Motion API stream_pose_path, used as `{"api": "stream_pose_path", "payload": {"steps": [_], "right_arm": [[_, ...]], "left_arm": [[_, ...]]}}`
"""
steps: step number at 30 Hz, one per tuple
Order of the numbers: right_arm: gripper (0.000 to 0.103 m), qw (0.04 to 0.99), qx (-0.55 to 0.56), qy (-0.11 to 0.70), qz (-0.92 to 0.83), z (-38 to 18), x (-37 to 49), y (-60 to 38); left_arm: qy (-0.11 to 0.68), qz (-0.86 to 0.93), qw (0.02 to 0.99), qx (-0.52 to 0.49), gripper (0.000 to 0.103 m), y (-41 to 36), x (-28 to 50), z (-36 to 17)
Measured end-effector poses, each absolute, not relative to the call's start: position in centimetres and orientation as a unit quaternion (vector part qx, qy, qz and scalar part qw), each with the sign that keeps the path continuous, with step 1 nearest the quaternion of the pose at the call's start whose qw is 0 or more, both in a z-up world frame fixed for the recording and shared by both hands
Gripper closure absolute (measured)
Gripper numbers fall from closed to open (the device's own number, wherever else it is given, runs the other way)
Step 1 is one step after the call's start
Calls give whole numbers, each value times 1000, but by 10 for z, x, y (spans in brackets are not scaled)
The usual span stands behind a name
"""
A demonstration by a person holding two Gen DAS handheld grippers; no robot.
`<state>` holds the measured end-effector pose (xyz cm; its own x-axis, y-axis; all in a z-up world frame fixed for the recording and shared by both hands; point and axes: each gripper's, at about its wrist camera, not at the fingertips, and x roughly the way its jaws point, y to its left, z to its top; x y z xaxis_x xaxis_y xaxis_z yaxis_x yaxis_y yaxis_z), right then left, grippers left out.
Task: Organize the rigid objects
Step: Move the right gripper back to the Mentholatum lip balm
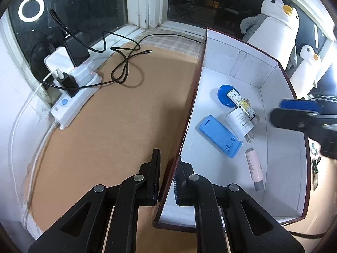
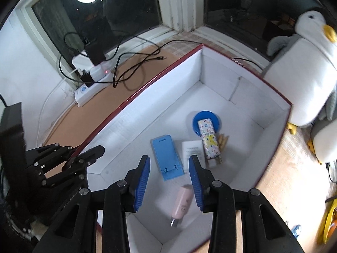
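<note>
A white box with a dark red rim (image 1: 267,88) (image 2: 242,97) stands on the brown mat. My left gripper (image 1: 168,168) (image 2: 78,150) is shut on the box's left wall near its front corner. On the box floor lie a blue phone stand (image 1: 219,136) (image 2: 166,158), a white plug charger (image 1: 240,122) (image 2: 192,149), a patterned case (image 1: 242,101) (image 2: 208,139) resting on a blue round lid (image 1: 223,93) (image 2: 205,116), and a pink tube (image 1: 254,167) (image 2: 182,203). My right gripper (image 2: 169,160) (image 1: 277,110) hovers open above the pink tube, holding nothing.
A white power strip (image 1: 73,97) (image 2: 92,86) with plugs and black cables (image 1: 126,63) sits at the left by the window. Plush penguins (image 1: 276,25) (image 2: 305,80) stand behind and right of the box. Small items (image 1: 314,166) lie outside the box's right wall.
</note>
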<state>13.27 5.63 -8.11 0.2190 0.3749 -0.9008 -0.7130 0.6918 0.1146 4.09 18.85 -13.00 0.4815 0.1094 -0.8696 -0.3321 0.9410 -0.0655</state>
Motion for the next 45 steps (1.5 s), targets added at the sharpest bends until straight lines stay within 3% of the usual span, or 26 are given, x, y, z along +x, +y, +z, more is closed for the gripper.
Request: {"api": "stream_pose_path", "payload": {"steps": [16,34,45], "right_arm": [[63,803,-37,536,259,-74,131,-123],[63,795,20,592,132,-140,120,-272],[78,779,15,617,109,-169,132,-283]], "left_arm": [[496,150,849,-103,86,179,26,-122],[498,162,847,-93,86,176,23,-120],[498,162,847,-93,86,175,24,-120]]}}
